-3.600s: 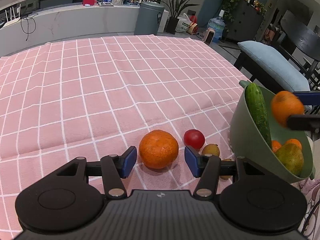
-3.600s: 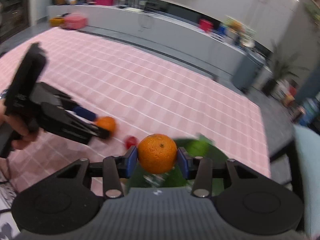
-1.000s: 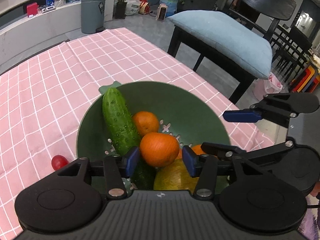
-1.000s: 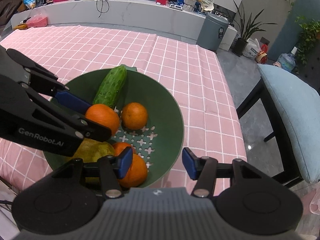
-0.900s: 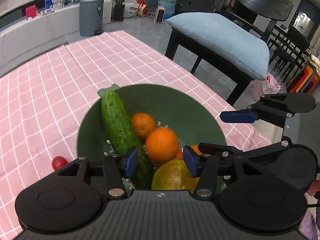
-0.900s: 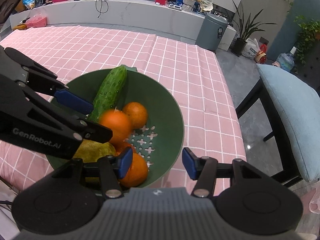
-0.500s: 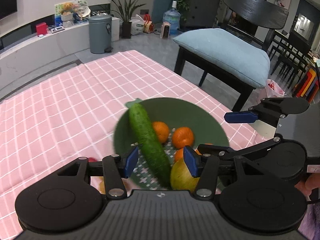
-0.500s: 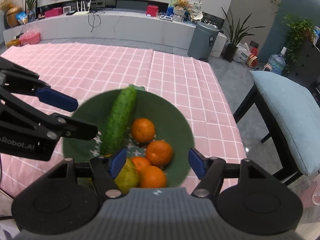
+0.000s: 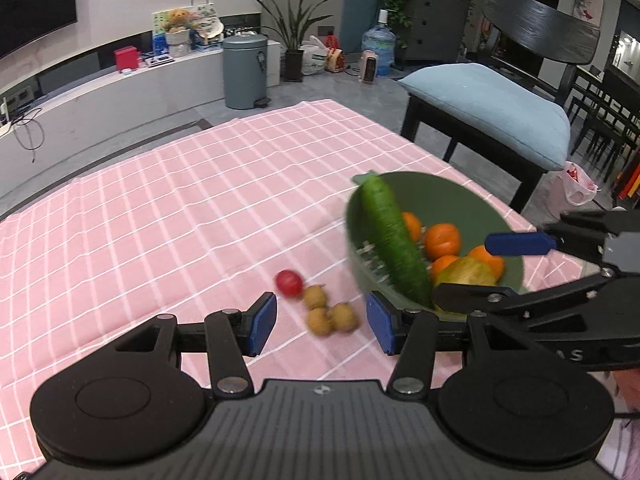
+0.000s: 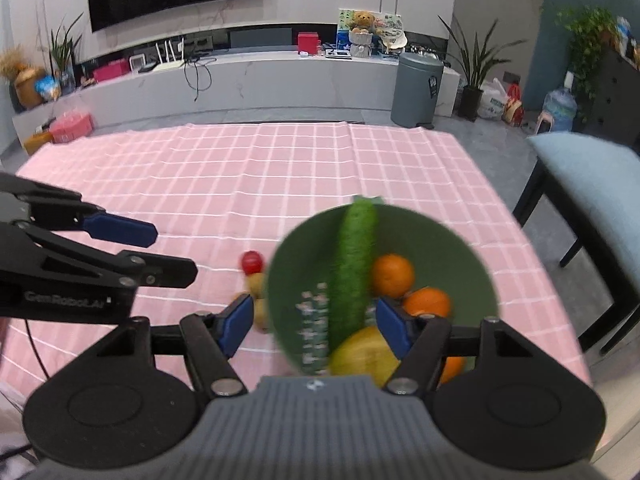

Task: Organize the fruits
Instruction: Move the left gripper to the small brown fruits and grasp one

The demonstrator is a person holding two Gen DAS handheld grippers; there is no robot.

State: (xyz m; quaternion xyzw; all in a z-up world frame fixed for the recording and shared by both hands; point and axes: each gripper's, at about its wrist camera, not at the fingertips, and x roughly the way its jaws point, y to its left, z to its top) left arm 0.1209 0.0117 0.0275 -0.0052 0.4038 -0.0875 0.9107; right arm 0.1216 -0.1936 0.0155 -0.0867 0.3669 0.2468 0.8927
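A green colander bowl [image 9: 448,196] [image 10: 432,232] stands near the table's right edge. It holds a cucumber [image 9: 394,238] [image 10: 354,268], several oranges [image 9: 442,240] [image 10: 392,274] and a yellow-green fruit [image 10: 362,354]. On the pink checked cloth left of the bowl lie a small red fruit [image 9: 289,283] [image 10: 252,261] and three small brown fruits [image 9: 330,314]. My left gripper [image 9: 322,322] is open and empty above the brown fruits. My right gripper [image 10: 314,326] is open and empty above the bowl; it also shows in the left wrist view [image 9: 496,268].
The pink checked tablecloth [image 9: 180,208] covers the table. A chair with a blue cushion [image 9: 492,108] stands past the table's right edge. A grey bin [image 10: 416,88] and a low white counter [image 10: 240,80] are beyond the far edge.
My left gripper dropped its orange into the bowl and swung left and back, over the small fruits. My right gripper has pulled back and up from the bowl, still open.
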